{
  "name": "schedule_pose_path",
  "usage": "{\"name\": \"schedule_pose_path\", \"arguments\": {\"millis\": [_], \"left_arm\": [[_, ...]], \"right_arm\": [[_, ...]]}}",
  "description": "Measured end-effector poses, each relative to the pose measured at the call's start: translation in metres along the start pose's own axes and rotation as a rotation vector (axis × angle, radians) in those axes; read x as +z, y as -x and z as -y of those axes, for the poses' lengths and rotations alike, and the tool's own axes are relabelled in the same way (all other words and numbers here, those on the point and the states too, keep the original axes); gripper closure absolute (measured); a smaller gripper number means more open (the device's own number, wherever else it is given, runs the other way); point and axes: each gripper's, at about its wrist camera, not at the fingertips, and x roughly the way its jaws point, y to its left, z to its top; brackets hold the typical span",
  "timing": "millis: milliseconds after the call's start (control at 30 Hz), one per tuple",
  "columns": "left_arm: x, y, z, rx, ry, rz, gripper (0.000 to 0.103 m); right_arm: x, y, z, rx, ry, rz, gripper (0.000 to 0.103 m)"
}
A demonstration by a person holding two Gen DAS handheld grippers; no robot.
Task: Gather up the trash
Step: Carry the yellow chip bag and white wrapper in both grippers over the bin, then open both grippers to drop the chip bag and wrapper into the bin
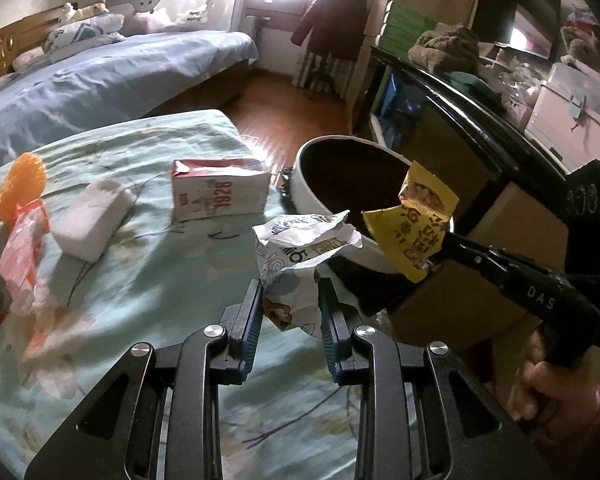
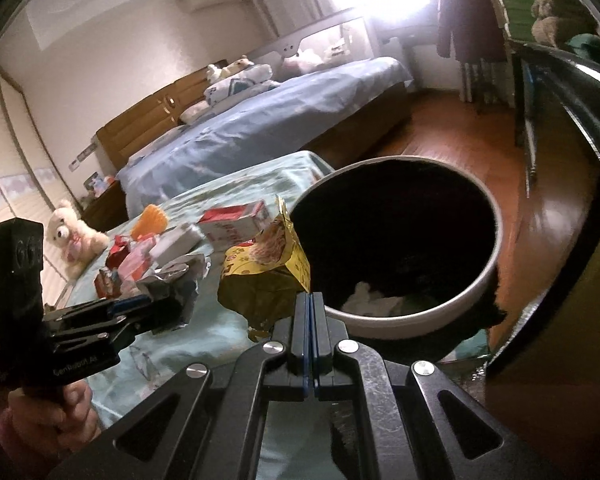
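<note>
Both grippers carry trash toward the bin, which stands on the floor just beside the right edge of the table. The left gripper is only a little open, and its blue pads press from both sides on a white wrapper, crumpled and standing up above the fingers. The right gripper is fully closed, with its fingers flat together, and it pinches the lower edge of a yellow wrapper. This wrapper hangs just at the near-left rim of the bin, not yet clearly over the opening. The white wrapper is further left, above the table edge.

I think the step now is the drop. To do it well, bring each wrapper over the dark middle of the bin before opening, not only over the rim, because such light foil can slide off the rim and fall on the floor. The yellow one is nearer, so it may go first; then the left hand has free space. Open the fingers wide, since a thin wrapper can stick to a pad.

On the table there remain a carton, a white block and some red packets, at the far and left side.
</note>
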Motion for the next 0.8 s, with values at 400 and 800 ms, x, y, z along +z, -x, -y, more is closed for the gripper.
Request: {"name": "schedule_pose_path", "arguments": {"millis": [400, 800], "left_arm": [[0.024, -0.014, 0.023, -0.030, -0.048, 0.008, 0.078], [0.048, -0.037, 0.043, -0.035, -0.090, 0.000, 0.077]], "right_arm": [[0.011, 0.006, 0.020, -0.105, -0.007, 0.042, 0.103], [0.019, 0.001, 0.039, -0.210, 0.000, 0.040, 0.103]]}}
